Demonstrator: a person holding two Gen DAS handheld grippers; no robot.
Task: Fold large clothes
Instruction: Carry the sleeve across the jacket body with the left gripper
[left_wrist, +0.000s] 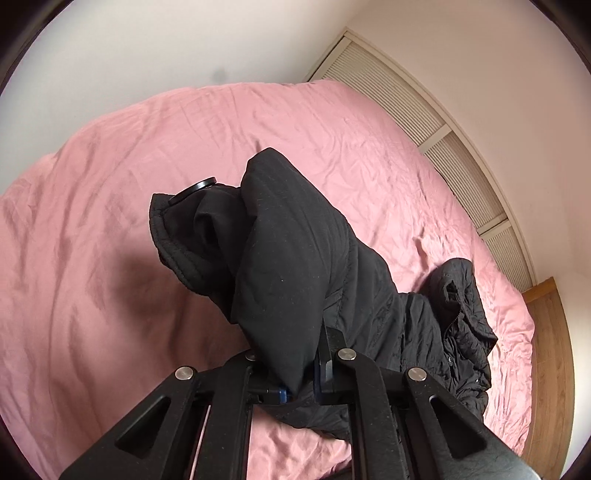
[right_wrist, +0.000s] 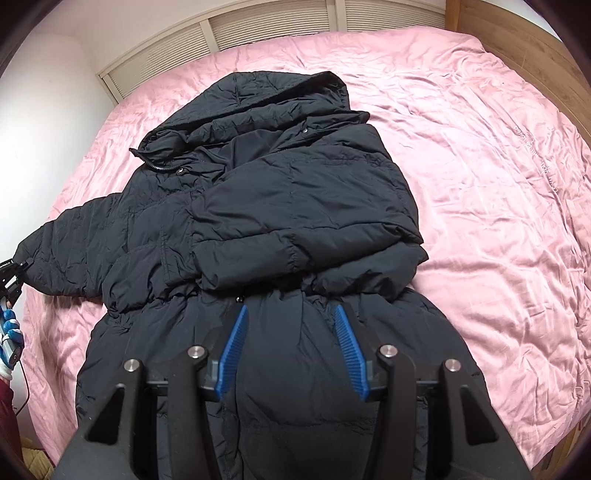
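A large black hooded puffer coat (right_wrist: 266, 229) lies front up on the pink bed (right_wrist: 480, 184), hood toward the far wall. One sleeve (right_wrist: 295, 221) is folded across the chest. The other sleeve (right_wrist: 74, 243) stretches out to the left. My left gripper (left_wrist: 295, 373) is shut on this sleeve (left_wrist: 280, 266) near the cuff and holds it lifted above the bed; it also shows at the left edge of the right wrist view (right_wrist: 14, 280). My right gripper (right_wrist: 291, 314) is open, its blue pads (right_wrist: 232, 354) hovering over the coat's lower body, holding nothing.
The bed's pink sheet (left_wrist: 110, 258) is wrinkled and spreads wide on all sides of the coat. Slatted white panels (right_wrist: 258, 29) run along the wall behind the bed. A wooden floor (left_wrist: 550, 369) shows past the bed's edge.
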